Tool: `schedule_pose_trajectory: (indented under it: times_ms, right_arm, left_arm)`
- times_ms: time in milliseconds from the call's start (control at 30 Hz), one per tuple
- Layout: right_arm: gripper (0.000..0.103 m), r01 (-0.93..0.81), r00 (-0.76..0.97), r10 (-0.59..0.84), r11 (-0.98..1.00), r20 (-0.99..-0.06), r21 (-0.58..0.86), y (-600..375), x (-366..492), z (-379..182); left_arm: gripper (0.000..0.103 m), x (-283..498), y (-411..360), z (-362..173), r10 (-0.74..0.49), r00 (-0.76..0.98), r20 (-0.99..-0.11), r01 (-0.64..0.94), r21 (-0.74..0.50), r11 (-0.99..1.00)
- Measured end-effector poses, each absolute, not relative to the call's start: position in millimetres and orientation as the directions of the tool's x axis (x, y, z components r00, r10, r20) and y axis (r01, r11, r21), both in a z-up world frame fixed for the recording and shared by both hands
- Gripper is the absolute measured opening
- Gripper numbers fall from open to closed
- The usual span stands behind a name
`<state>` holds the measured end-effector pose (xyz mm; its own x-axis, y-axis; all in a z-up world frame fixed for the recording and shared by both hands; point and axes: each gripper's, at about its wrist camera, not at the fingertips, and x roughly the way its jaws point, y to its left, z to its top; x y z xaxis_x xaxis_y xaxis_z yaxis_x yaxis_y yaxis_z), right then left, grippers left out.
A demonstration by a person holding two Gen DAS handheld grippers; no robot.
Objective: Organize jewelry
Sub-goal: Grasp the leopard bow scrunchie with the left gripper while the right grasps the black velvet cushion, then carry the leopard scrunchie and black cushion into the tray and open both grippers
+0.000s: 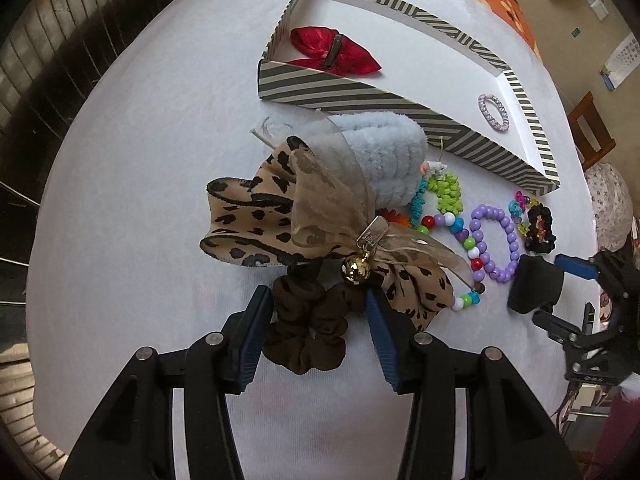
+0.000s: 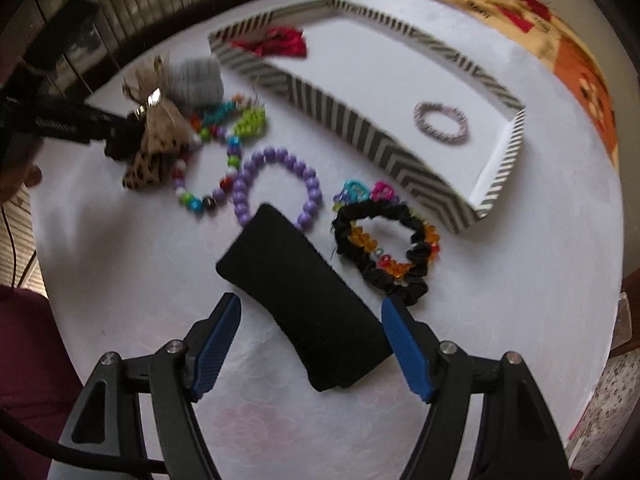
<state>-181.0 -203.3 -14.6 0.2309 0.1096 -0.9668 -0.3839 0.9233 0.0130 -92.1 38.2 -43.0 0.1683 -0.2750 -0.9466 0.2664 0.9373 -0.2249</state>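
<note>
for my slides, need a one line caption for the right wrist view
Open right gripper straddling a black pouch beside bead bracelets and the striped tray.

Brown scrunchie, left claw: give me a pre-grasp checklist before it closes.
1. Left claw open: ok, its blue pads stand apart.
2. Brown scrunchie between the pads: ok, it lies between them on the white table.
3. Pads free of other items: not ok, the leopard bow drapes over the scrunchie's far edge and lies by the right pad, with its gold bell.
4. Striped box has room: ok, only the red bow and a small lilac ring inside.
5. Right claw out of the way: ok, open over the black pouch.
</note>
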Motion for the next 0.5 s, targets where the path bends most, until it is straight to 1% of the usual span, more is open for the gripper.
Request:
schedule_pose_trajectory:
  times_ms: [33,67,100,133,167,200,233,300,500]
  right_arm:
    - [0.067,-0.371,0.233,0.102,0.929,-0.967,0.009,-204.3,-180.4,-18.0]
    - [0.06,-0.363,0.232,0.107,0.932,-0.967,0.017,-205.2,-181.3,-19.7]
    - [0.046,-0.354,0.229,0.123,0.935,-0.966,0.035,-206.1,-182.2,-21.2]
    - [0.04,-0.345,0.233,0.14,0.937,-0.962,0.053,-206.9,-183.6,-21.1]
    - [0.036,-0.338,0.244,0.15,0.939,-0.958,0.061,-207.0,-185.5,-20.0]
    - [0.027,-0.332,0.254,0.162,0.941,-0.954,0.072,-206.8,-187.8,-18.0]
    - [0.021,-0.324,0.267,0.177,0.942,-0.947,0.085,-206.8,-190.4,-14.8]
    - [0.016,-0.302,0.288,0.215,0.945,-0.933,0.124,-208.3,-194.5,-7.2]
    - [0.015,-0.228,0.336,0.32,0.94,-0.886,0.253,-216.2,-202.8,13.3]
  left_arm:
    - [0.029,-92.6,38.3,-42.6,-0.279,0.174,-0.944,0.272,-0.226,0.935]
    - [0.019,-92.8,38.7,-42.7,-0.283,0.179,-0.942,0.275,-0.229,0.934]
    - [0.007,-92.9,39.2,-43.0,-0.284,0.185,-0.941,0.276,-0.227,0.934]
    - [0.007,-92.7,40.7,-43.3,-0.29,0.183,-0.939,0.274,-0.235,0.933]
    - [0.003,-92.8,43.7,-42.8,-0.308,0.179,-0.935,0.266,-0.255,0.93]
    - [0.001,-93.5,45.8,-41.6,-0.314,0.177,-0.933,0.262,-0.263,0.928]
    - [0.001,-95.4,47.4,-38.5,-0.319,0.18,-0.931,0.266,-0.266,0.927]
    - [0.0,-100.1,49.0,-29.7,-0.328,0.193,-0.925,0.283,-0.267,0.921]
    - [0.0,-109.9,48.2,9.8,-0.375,0.244,-0.894,0.341,-0.283,0.897]
